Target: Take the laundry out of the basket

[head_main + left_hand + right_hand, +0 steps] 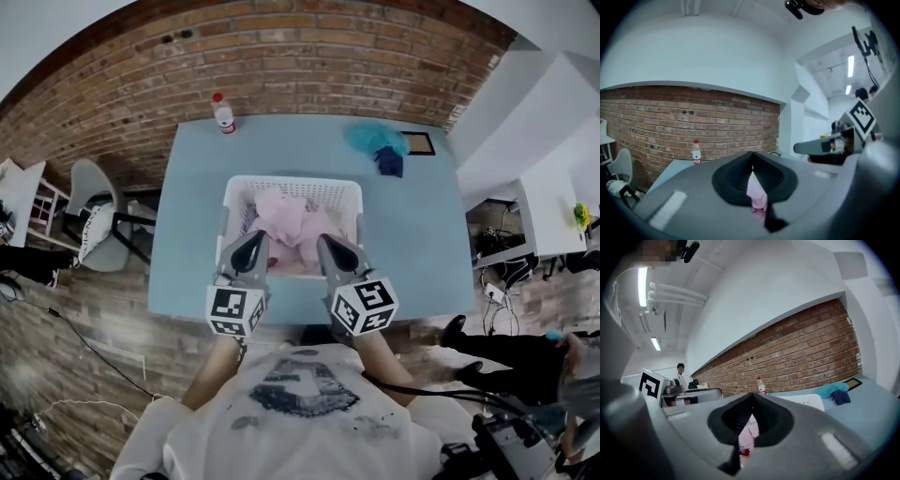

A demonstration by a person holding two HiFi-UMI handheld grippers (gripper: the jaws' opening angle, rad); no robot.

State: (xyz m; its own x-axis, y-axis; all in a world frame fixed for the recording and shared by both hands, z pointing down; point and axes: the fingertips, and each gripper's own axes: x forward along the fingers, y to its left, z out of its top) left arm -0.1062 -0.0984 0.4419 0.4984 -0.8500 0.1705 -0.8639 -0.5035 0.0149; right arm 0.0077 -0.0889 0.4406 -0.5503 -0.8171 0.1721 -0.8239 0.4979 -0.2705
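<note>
laundry (291, 225): pink heap in basket (292, 182), mid-table (192, 197) | left gripper (254, 241) at its 7 o'clock, right gripper (328, 243) at 5, both closed on pink cloth | soft, light (likely clingy); bunched folds judged the best hold

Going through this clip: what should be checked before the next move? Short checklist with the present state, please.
1. Left gripper shut on pink garment: ok, cloth is pinched between its jaws.
2. Right gripper shut on pink garment: ok, cloth is pinched there too.
3. Both grippers hold one and the same piece: cannot tell.
4. Garment clear of basket: not ok, its bulk lies inside.
5. Bare table beside the basket to set it down: ok.
6. More laundry underneath: cannot tell.
</note>
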